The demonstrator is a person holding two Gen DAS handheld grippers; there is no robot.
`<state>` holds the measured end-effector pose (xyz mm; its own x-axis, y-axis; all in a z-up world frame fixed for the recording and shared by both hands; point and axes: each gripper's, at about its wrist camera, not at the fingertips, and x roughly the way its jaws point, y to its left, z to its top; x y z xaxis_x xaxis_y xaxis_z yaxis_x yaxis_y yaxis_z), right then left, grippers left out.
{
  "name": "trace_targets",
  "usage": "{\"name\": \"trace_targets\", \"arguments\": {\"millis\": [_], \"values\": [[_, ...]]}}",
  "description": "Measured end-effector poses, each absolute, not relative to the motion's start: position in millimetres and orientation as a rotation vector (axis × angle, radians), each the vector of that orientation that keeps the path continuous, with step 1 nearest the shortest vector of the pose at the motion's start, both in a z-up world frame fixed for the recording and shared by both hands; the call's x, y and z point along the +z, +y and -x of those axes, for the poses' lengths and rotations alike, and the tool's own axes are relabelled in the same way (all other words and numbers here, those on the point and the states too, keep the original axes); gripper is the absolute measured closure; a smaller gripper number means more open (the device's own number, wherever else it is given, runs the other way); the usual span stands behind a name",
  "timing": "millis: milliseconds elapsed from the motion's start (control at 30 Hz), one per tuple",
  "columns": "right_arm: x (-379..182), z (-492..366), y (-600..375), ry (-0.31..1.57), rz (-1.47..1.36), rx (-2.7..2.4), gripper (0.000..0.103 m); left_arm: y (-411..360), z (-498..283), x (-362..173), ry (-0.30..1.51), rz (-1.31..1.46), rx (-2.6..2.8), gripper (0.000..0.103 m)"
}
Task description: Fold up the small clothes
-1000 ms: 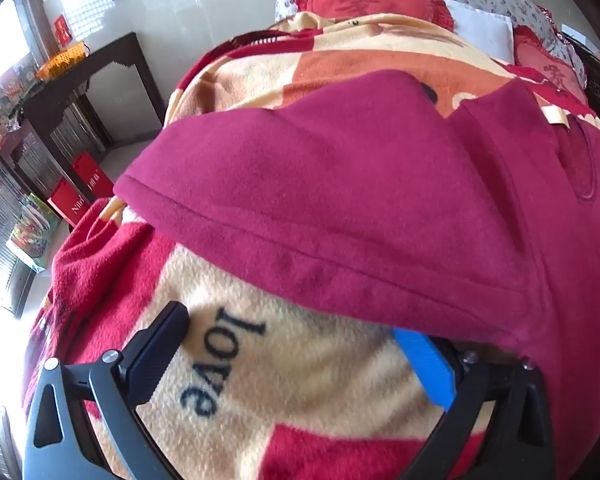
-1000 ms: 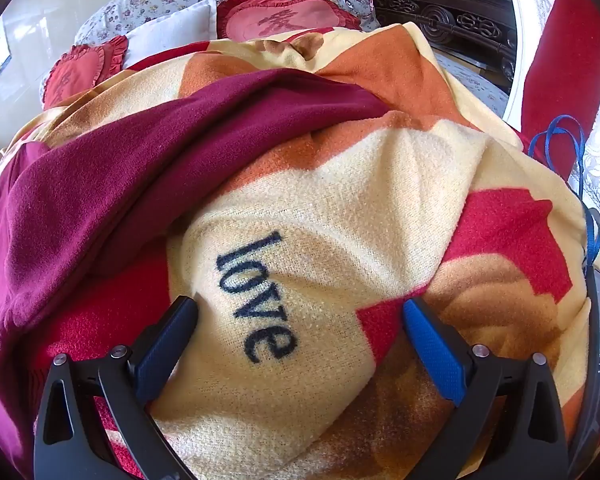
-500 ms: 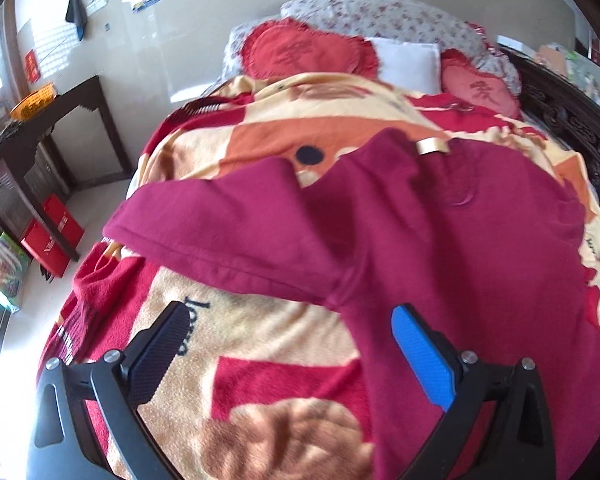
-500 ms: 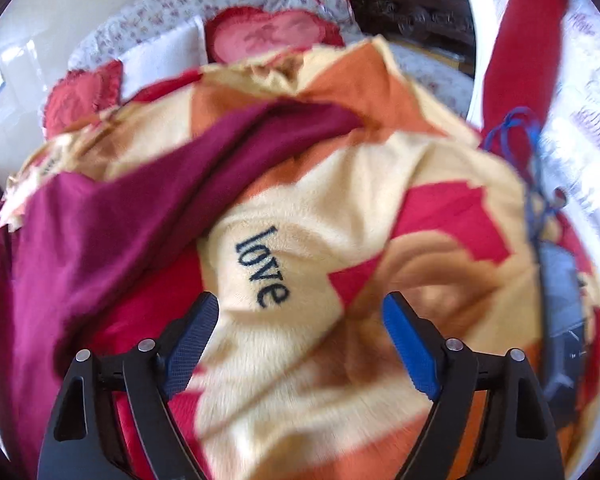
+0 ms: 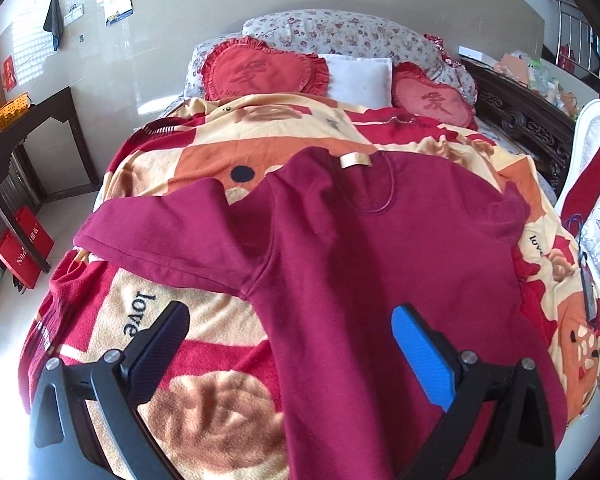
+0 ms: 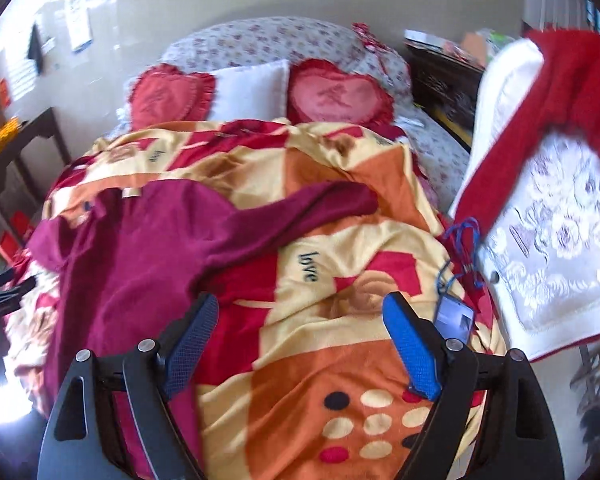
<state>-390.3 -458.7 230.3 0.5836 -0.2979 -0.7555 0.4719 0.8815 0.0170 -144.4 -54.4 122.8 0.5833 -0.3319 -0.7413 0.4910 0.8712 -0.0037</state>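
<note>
Left gripper (image 5: 290,342) and right gripper (image 6: 300,330), fingers spread and holding nothing, above a maroon long-sleeved shirt (image 5: 364,264) lying flat on the patterned blanket (image 5: 204,160), collar toward the heart cushions (image 5: 264,70), hem nearest, sleeves out sideways.

Each hand-held gripper (image 5: 288,338) (image 6: 298,326): black frame, silver screws, blue pads.

Shirt (image 5: 364,264) spread flat on a blanket (image 5: 204,164) covering a bed.
Pillows (image 5: 356,76) lie behind it; a side table (image 5: 32,128) stands left.
</note>
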Motion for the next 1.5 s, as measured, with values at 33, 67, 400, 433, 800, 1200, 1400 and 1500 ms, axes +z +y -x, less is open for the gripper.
{"name": "trace_targets", "arguments": {"millis": [33, 67, 400, 433, 800, 1200, 1400, 1500], "values": [[237.5, 389.7, -450.9, 0.83, -0.232, -0.428, 0.033, -54.8, 145.4, 124.0, 0.818, -0.207, -0.487, 0.0], [241.5, 387.7, -442.6, 0.825, -0.245, -0.409, 0.033, -55.0, 146.6, 125.1, 0.818, -0.204, -0.488, 0.0], [191.5, 306.6, -356.1, 0.801, -0.315, -0.222, 0.036, -48.9, 143.6, 123.6, 0.826, -0.196, -0.459, 0.0], [185.3, 297.2, -348.6, 0.803, -0.317, -0.204, 0.037, -48.0, 142.1, 123.1, 0.825, -0.194, -0.453, 0.0], [147.6, 226.4, -297.3, 0.834, -0.282, -0.176, 0.037, -47.1, 120.2, 108.3, 0.861, -0.173, -0.432, 0.0], [135.6, 193.9, -273.6, 0.832, -0.205, -0.204, 0.037, -47.2, 102.6, 95.7, 0.896, -0.153, -0.412, 0.0], [129.5, 187.1, -269.4, 0.843, -0.216, -0.194, 0.037, -46.1, 97.0, 92.2, 0.91, -0.146, -0.405, 0.0], [127.6, 184.6, -267.1, 0.846, -0.215, -0.197, 0.037, -45.0, 94.3, 90.5, 0.915, -0.138, -0.398, 0.0]]}}
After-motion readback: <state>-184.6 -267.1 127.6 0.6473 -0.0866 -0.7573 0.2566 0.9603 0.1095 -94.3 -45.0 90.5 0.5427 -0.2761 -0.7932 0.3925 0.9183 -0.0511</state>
